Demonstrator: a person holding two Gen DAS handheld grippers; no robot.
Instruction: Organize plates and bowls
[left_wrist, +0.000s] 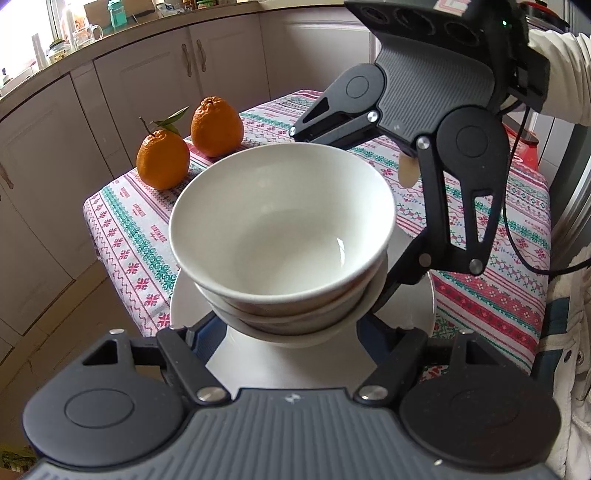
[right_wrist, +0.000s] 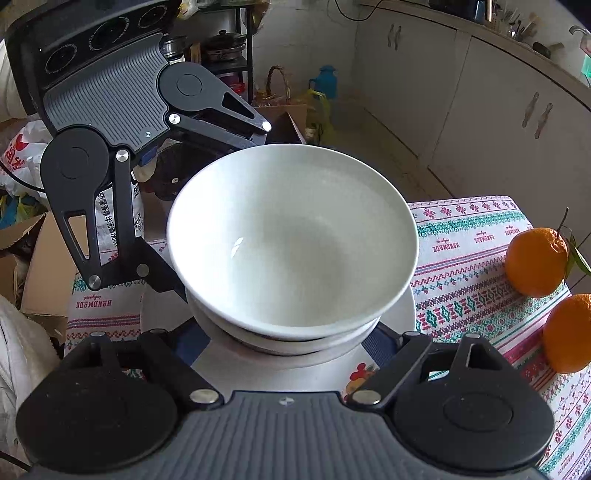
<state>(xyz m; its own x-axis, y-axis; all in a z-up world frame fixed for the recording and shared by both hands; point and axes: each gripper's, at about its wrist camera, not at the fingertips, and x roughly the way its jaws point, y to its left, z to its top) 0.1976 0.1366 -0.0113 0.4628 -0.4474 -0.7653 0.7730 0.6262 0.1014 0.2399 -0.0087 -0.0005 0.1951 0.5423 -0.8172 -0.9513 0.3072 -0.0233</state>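
A stack of white bowls (left_wrist: 280, 236) is seen on a white plate (left_wrist: 413, 310) on the cloth-covered counter (left_wrist: 122, 236), and it is flanked low down by the left tool (left_wrist: 284, 328) and the right tool (right_wrist: 291, 332), each half open with its fingers set either side of the lowest bowl, though whether the pads press on it cannot be told. For a clean lift, both tools would best be closed evenly and the stack kept level. Two oranges (left_wrist: 184, 147) are seen near the counter's edge, with cream cabinets (left_wrist: 155, 70) behind.
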